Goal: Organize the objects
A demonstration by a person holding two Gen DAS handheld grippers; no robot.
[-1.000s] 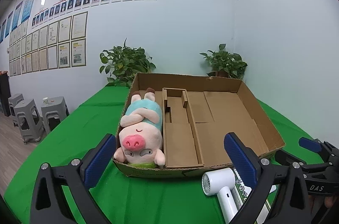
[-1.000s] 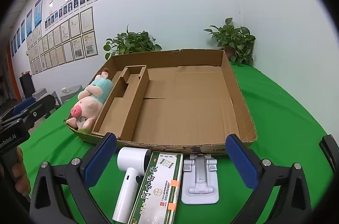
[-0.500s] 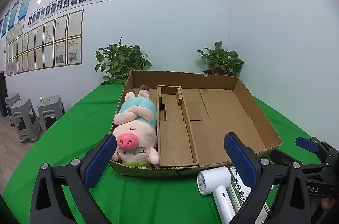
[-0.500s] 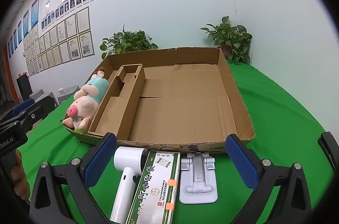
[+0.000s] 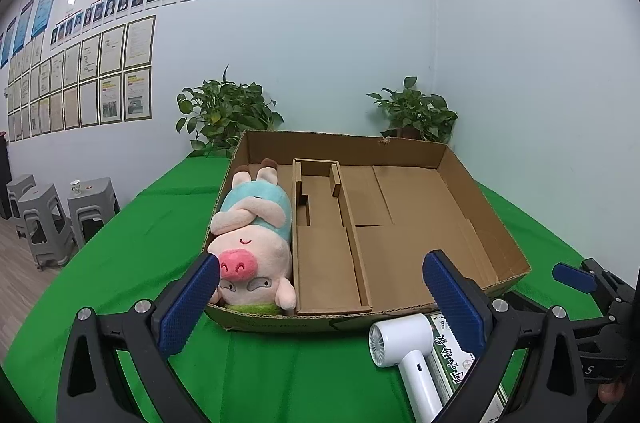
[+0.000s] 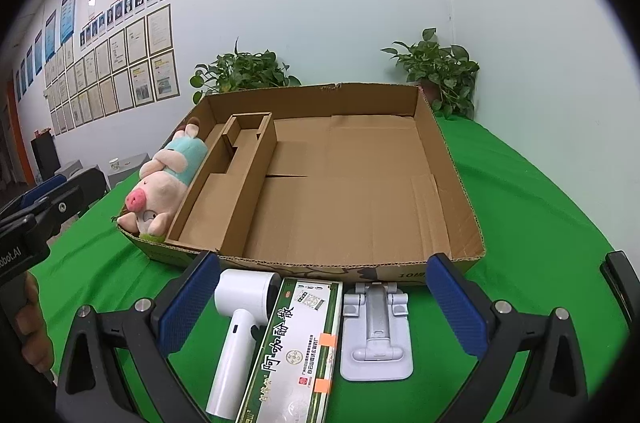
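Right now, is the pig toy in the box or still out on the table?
In. The pig toy lies on its back in the leftmost compartment of the cardboard box, snout toward the near wall, a divider beside it.

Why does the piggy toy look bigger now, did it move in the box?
No. The pig toy lies against the same left wall of the cardboard box, head at the near edge. The camera came closer instead.

Box (image 6: 448, 159) right bay bare; plush pig (image 6: 164, 179) fills left bay; middle channel narrow, possibly too tight.
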